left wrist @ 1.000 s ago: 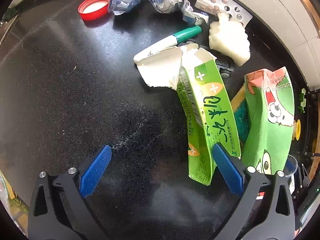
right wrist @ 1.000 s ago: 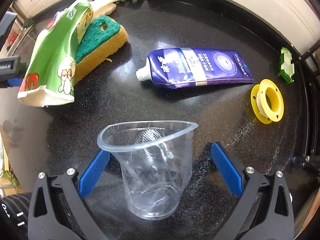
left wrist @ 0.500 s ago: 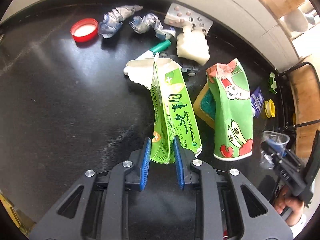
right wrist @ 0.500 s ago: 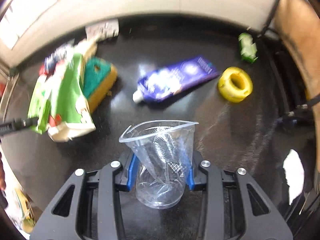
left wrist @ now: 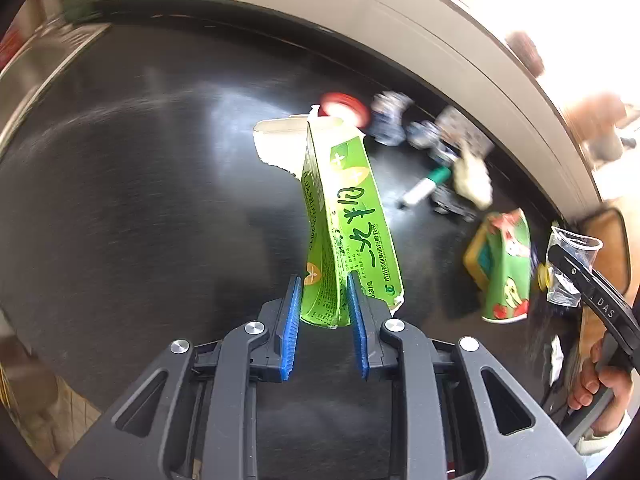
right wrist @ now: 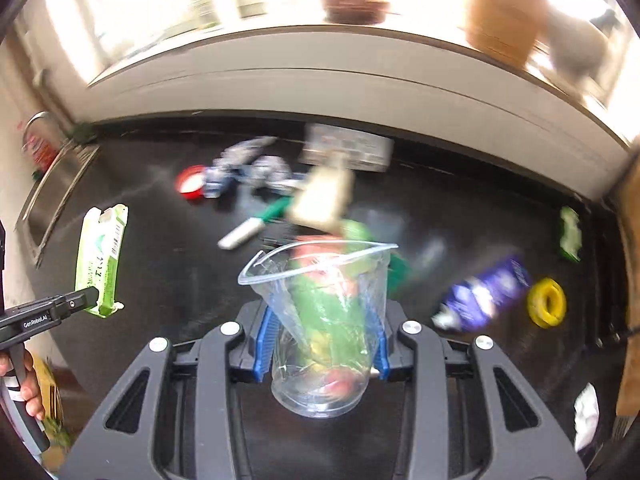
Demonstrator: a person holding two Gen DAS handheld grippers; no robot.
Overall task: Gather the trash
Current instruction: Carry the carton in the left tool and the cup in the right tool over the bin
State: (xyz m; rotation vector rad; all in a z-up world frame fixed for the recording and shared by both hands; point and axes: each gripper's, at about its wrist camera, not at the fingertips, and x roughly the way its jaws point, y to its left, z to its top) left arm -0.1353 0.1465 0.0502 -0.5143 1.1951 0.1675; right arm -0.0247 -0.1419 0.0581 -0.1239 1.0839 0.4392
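"GenRobot.AI" stands in white on the black left hand-held gripper (right wrist: 52, 312). "DAS" shows on the right hand-held gripper (left wrist: 576, 276). The green carton (left wrist: 352, 224) bears handwritten-style East Asian characters, small print unreadable.

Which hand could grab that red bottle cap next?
Neither yet: the left gripper is shut on the green flattened carton, the right gripper on the clear plastic cup. The red bottle cap looks nearer the left.
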